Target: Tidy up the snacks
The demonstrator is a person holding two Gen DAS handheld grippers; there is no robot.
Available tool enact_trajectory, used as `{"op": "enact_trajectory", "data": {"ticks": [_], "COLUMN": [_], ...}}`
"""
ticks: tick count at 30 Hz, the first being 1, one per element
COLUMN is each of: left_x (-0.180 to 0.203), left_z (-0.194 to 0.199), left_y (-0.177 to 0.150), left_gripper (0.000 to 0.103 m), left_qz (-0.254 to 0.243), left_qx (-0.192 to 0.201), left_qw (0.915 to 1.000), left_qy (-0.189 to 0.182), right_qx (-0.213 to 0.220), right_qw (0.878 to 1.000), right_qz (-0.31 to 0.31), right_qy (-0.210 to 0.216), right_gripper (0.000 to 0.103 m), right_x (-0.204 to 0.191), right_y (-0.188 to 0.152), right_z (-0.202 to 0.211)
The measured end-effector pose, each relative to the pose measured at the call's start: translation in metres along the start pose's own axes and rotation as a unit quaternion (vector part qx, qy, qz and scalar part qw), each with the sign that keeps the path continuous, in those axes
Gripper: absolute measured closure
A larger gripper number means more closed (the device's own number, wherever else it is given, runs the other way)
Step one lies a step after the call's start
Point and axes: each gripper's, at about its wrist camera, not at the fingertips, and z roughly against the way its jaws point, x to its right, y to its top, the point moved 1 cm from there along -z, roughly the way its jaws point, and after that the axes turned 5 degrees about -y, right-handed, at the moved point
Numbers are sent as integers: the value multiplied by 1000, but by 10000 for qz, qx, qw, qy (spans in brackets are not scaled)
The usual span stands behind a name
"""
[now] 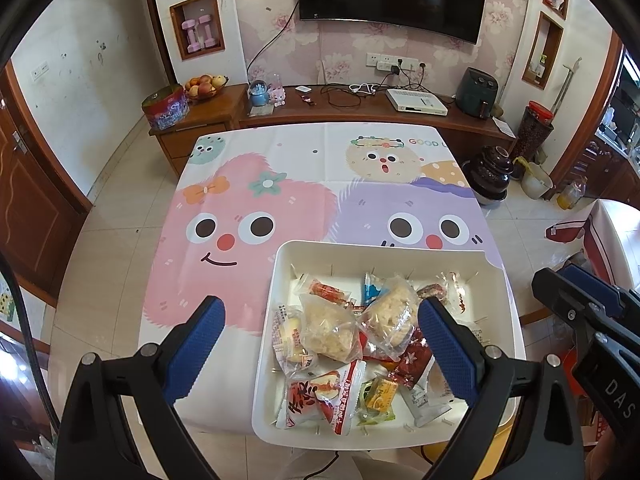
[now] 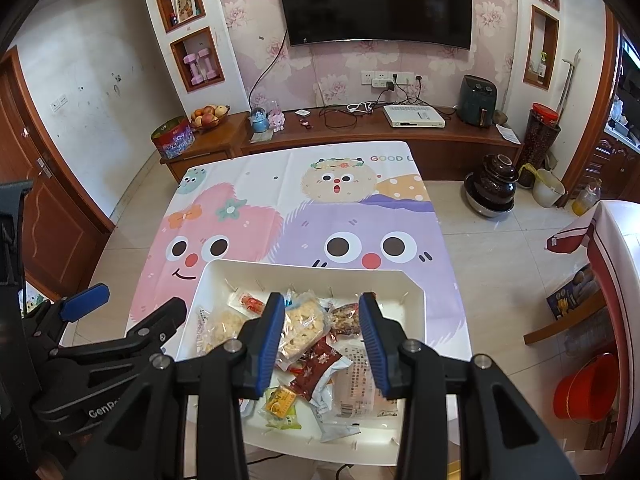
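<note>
A table (image 1: 280, 184) draped in a cartoon tablecloth (image 2: 248, 216) of pink and purple fuzzy faces fills the middle of both views. At its near edge, toward the near right corner, sits a white tray (image 1: 384, 250) with low walls, its near rim reaching the table's edge. The snacks lie heaped inside it: two clear bags of pale puffed rice cakes (image 1: 390, 314) near the middle, a red-and-white packet (image 1: 324, 398) at the tray's near left corner, a dark red wrapper with snowflakes (image 2: 314, 368), a small yellow-green packet (image 1: 376, 398) along the near wall, and a blue-and-white sachet (image 1: 372, 286) toward the far wall.

The left gripper (image 1: 320, 332) hangs above the tray's left wall with its blue pads spread wide, one over the bare tablecloth and one over the heap, gripping nothing. The right gripper (image 2: 322, 340) hovers over the middle of the tray, its jaws partly parted with a rice cake bag and the red wrapper visible below the gap; the pads press on nothing.
</note>
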Motion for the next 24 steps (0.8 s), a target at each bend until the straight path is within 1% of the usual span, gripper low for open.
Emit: {"op": "enact_trajectory", "data": {"ticks": [24], "left_x": [-3], "left_z": [-6], "left_y": [-3], "left_gripper": [6], "left_qz": [2], "left_qx": [-32], "left_qw": [10000], "left_qy": [-20], "right_qx": [9], "right_qw": [10000], "right_qz": [-2], "right_qy": [-10], "right_gripper": [64], "right_x": [-1], "right_y": [0], "right_z": [0]}}
